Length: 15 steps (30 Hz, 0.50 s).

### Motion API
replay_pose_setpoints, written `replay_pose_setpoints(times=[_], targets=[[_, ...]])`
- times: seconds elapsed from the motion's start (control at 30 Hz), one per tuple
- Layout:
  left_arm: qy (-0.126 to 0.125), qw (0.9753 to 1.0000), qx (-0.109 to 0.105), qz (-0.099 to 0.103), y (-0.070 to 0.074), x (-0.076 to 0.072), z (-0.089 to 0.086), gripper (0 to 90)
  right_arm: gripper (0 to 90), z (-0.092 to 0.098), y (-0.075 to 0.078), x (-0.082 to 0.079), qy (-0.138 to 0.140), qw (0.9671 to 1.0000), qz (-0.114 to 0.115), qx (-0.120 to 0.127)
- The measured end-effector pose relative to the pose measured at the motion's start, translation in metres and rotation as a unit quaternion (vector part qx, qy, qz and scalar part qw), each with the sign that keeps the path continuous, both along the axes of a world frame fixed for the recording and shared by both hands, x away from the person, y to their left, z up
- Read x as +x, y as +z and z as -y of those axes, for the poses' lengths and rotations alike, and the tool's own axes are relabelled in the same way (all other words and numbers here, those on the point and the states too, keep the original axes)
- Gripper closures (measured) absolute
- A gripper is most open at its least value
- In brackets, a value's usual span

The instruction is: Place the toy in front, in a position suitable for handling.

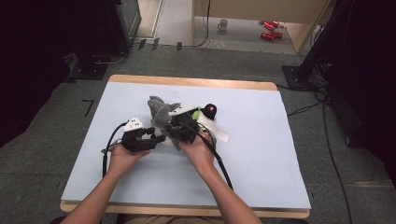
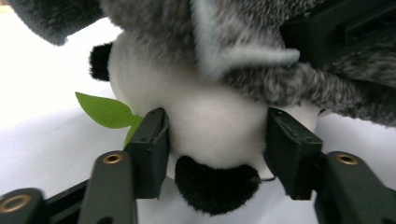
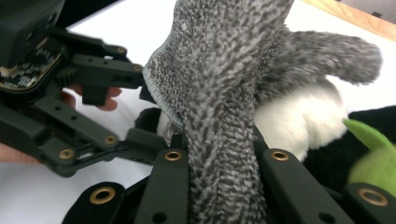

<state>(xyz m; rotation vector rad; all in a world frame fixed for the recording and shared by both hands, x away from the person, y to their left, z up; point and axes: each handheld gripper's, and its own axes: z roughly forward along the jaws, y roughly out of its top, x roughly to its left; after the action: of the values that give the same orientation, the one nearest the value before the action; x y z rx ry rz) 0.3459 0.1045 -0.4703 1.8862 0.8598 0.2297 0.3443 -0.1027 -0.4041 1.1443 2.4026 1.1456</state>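
Pinching the grey glove [image 3: 219, 93], the right gripper [image 3: 222, 163] faces the left gripper [image 2: 217, 140], apparently clamping the panda toy [image 2: 210, 126].

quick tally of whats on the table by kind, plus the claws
plush panda: 1
grey knit cloth: 1
claws: 2, left claw around the panda's white body, right claw shut on the cloth
total: 4
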Motion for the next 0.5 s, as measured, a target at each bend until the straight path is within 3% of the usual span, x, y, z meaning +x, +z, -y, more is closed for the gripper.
replay_pose_setpoints(times=[0.07,0.2,0.37,0.5], targets=[[-0.001,1.0,-0.001,0.009,0.0,0.0,-0.001,38.7,79.2,0.007,0.001,0.003,-0.007,0.9999,-0.005,0.014],[-0.004,0.9996,-0.009,0.026,-0.001,0.001,0.0,28.0,79.0,0.019,0.005,0.006,-0.02,0.9998,0.002,0.008],[0.0,0.9998,-0.014,0.011,-0.003,0.001,0.004,21.8,78.9,0.025,0.005,0.01,-0.021,0.9998,0.005,0.005],[-0.014,0.9999,-0.003,0.004,-0.008,0.003,0.005,19.0,78.8,0.026,0.005,0.012,-0.018,0.9998,0.005,0.005]])
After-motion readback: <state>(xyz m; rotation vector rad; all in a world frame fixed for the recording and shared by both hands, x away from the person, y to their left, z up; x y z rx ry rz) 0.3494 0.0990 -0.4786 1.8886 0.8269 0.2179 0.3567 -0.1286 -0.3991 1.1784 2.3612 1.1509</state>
